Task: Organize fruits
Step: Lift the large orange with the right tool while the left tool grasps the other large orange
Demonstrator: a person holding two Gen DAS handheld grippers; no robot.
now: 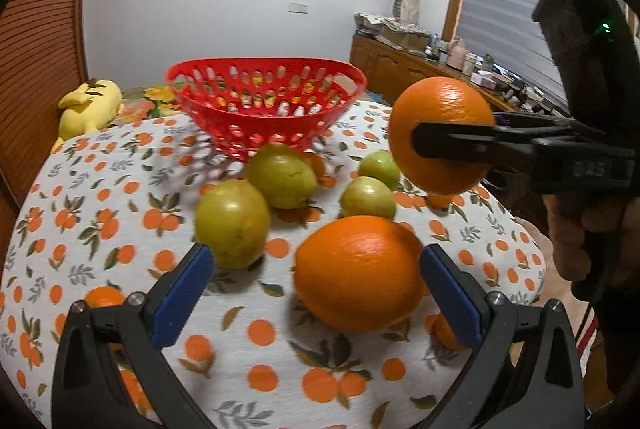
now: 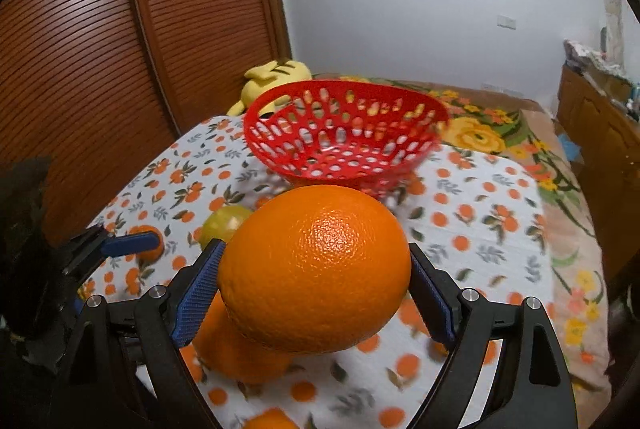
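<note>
Right gripper [image 2: 314, 283] clamping raised orange [image 2: 316, 273], left gripper [image 1: 316, 293] wide apart around second orange [image 1: 358, 273], no legible writing

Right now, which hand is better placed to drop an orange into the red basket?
Right. The right gripper is shut on an orange, lifted off the tablecloth and facing the empty red basket. The left gripper is open, its pads either side of another orange that sits on the table.
</note>
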